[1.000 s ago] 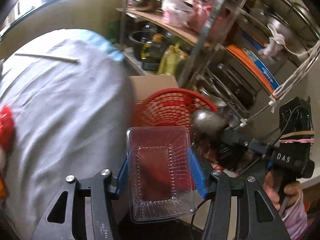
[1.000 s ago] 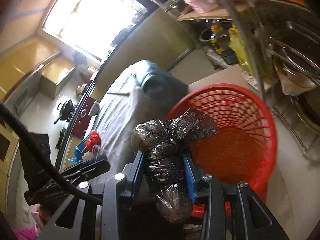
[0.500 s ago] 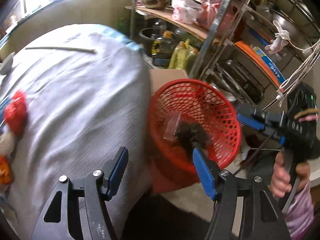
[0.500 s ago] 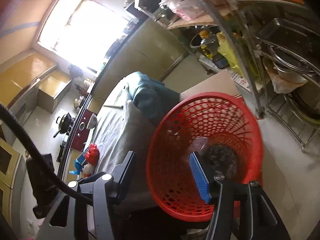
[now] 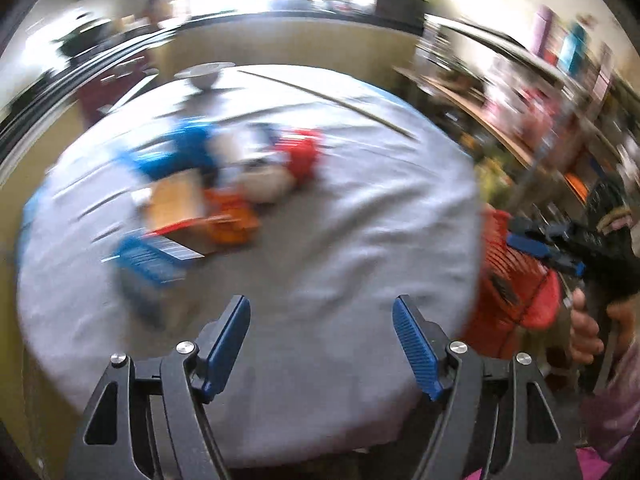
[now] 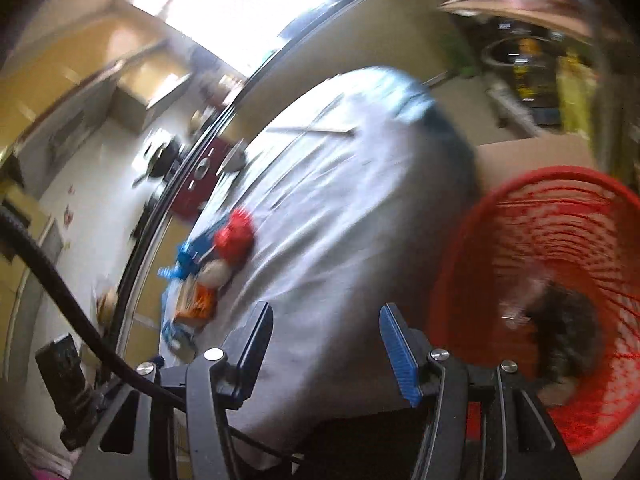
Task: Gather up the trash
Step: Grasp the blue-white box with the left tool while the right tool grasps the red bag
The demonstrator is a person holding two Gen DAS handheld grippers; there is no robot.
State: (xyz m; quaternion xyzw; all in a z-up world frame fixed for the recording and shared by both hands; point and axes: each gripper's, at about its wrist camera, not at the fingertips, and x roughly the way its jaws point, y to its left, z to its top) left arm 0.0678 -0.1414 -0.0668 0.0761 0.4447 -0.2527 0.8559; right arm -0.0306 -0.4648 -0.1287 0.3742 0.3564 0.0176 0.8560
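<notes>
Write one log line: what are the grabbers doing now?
left gripper: opening, empty | right gripper: open, empty | red plastic mesh basket: holds black bag

tools showing: 2, left tool (image 5: 321, 344), right tool (image 6: 325, 354) | basket (image 6: 568, 184) standing: 1 | black bag (image 6: 568, 332) lying inside: 1 | stick (image 5: 328, 98) lying on surface (image 5: 360, 208): 1

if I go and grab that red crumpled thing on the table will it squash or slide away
The red crumpled thing looks rumpled and soft-edged, so it would probably squash between the pads rather than hold shape. It seems light for its size and lies on a wrinkled grey tablecloth, so a nudge might shift it, though cloth should limit sliding. Blur hides what it is made of.
</notes>
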